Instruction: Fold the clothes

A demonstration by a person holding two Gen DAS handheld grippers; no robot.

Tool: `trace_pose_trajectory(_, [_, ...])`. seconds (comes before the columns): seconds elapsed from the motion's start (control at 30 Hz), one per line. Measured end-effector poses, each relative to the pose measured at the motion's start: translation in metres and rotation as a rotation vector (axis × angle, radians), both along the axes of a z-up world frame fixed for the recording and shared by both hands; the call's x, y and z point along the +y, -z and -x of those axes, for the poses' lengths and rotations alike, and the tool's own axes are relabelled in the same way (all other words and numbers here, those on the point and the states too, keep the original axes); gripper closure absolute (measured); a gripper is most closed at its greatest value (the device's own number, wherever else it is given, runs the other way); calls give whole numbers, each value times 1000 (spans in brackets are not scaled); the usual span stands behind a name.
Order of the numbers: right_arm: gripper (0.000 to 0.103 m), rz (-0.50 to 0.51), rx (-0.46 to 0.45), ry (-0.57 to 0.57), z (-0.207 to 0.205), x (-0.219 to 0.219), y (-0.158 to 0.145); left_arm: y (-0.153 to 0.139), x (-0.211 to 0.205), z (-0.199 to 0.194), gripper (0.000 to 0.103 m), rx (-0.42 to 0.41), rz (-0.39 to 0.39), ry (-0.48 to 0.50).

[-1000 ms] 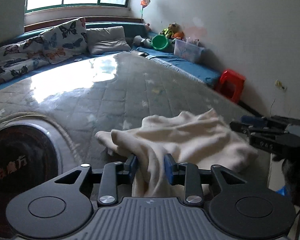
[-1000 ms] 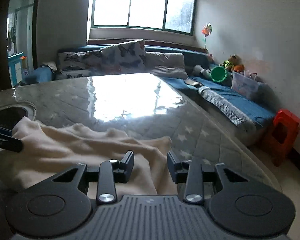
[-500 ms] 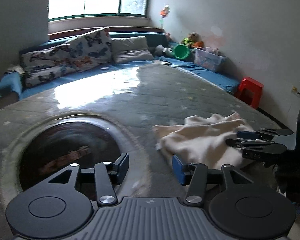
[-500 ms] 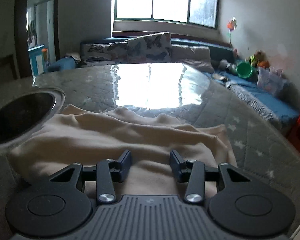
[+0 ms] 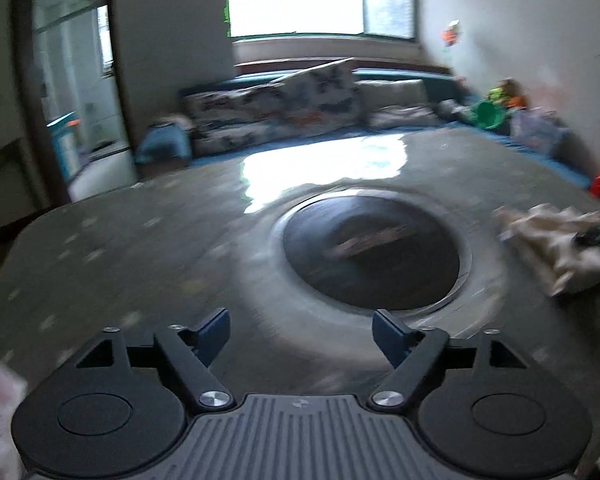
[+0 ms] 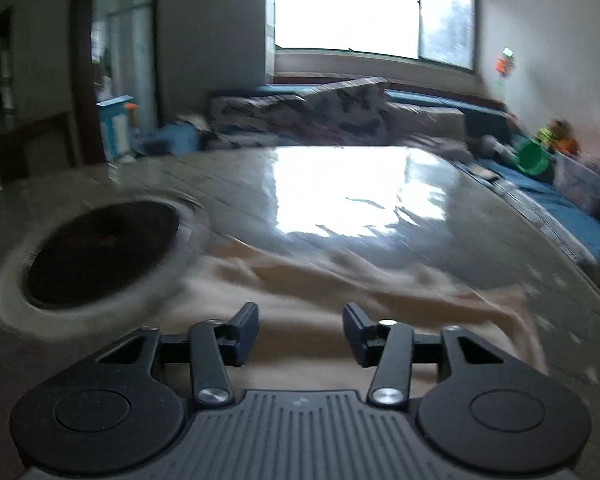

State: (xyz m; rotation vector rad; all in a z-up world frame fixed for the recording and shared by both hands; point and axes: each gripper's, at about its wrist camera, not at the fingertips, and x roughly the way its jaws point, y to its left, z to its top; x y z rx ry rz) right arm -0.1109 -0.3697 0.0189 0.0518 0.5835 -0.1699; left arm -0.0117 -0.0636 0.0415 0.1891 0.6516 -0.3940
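Cream garment (image 6: 340,292) under empty half-spread right gripper (image 6: 300,330); left gripper (image 5: 301,330) wide apart, empty.

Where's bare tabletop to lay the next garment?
Free: the table's near-left stretch, left of the dark round inset, and the glossy far half toward the cushions. Crowded: the right side, where the cream garment lies beside the inset.

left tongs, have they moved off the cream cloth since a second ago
Yes. The left tongs let go, opened and swung left; the cream cloth now lies far right, beyond the round dark inset.
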Motion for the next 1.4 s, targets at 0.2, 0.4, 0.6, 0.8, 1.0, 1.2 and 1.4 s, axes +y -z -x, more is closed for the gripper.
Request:
trace_pose_trajectory(0.2, [23,-36,-21,-184,-33,54,-11,12,48,5,1,-31,-10,-131])
trace_pose_trajectory(0.4, [18,-31,7,-294,-66,101,-1,22,56,2,0,-67,-3,-179])
trace_pose_trajectory(0.6, [16,-36,42,-334,-89,125,10,35,62,-8,0,-52,10,-239])
trace_pose_trajectory(0.8, [12,-48,64,-354,-102,131,19,42,66,-11,0,-46,19,-276])
trace_pose_trajectory(1.0, [8,-41,93,-363,-113,137,31,45,72,-14,0,-17,34,-301])
trace_pose_trajectory(1.2, [2,-41,118,-365,-118,139,37,47,78,-19,0,15,46,-330])
trace_pose_trajectory(1.4, [0,-42,132,-372,-120,140,40,48,79,-20,0,16,39,-336])
